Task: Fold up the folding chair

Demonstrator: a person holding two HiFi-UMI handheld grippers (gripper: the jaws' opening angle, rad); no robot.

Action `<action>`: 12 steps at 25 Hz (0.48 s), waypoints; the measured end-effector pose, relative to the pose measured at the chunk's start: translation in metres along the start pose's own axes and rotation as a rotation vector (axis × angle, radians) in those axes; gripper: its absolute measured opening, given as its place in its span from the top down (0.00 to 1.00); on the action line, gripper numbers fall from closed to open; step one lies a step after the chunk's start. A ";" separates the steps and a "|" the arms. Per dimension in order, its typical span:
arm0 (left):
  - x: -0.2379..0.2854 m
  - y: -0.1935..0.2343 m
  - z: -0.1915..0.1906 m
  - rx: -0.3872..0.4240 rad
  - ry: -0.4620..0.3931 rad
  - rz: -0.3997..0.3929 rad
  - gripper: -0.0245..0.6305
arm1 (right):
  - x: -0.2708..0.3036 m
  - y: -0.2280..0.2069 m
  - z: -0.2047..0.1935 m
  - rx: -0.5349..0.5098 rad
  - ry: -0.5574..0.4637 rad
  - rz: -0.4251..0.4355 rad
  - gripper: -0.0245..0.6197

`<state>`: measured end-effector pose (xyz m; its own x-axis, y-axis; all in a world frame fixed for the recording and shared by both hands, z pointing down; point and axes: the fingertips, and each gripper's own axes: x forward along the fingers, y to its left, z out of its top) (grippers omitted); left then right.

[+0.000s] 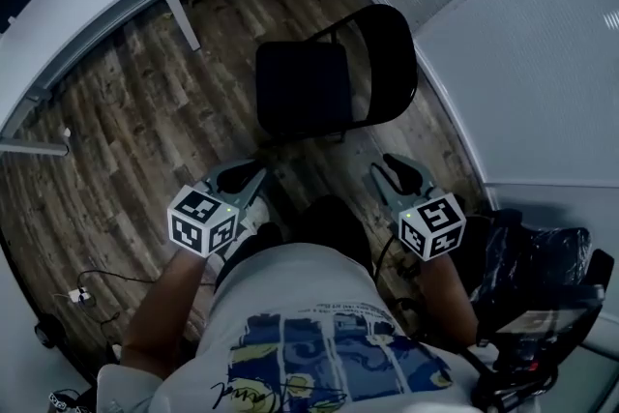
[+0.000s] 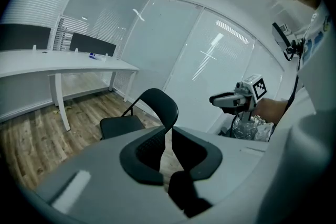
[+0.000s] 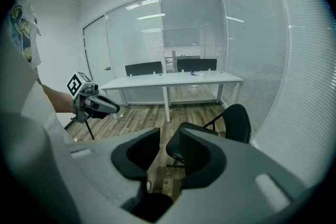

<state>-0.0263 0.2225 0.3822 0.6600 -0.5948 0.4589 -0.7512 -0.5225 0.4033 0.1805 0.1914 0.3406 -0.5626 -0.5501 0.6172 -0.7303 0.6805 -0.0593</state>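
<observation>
Left hand-held gripper (image 2: 169, 136) barely parted, own view

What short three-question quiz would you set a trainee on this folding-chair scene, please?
1. True or false: the folding chair is already folded flat.
2. What do the right gripper's jaws hold? A the chair's seat; B nothing; C the chair's backrest.
3. Which jaws stand wider apart, those of the left gripper or of the right gripper?

Key: 1 false, the seat is down and the chair stands open on the floor; 2 B; 3 the right gripper.
</observation>
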 end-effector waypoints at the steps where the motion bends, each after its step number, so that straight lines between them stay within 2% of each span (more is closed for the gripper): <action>1: 0.000 0.006 -0.002 -0.009 0.006 -0.001 0.89 | 0.002 0.000 -0.001 0.010 0.009 -0.006 0.80; 8: 0.026 0.031 -0.005 -0.029 0.032 -0.010 0.85 | 0.026 -0.037 -0.004 0.042 0.052 -0.075 0.80; 12: 0.044 0.043 0.012 -0.050 0.031 -0.002 0.82 | 0.040 -0.074 0.011 0.043 0.067 -0.109 0.80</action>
<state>-0.0293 0.1670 0.4102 0.6614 -0.5744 0.4822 -0.7498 -0.4919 0.4425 0.2077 0.1137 0.3607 -0.4530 -0.5847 0.6730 -0.8025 0.5962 -0.0222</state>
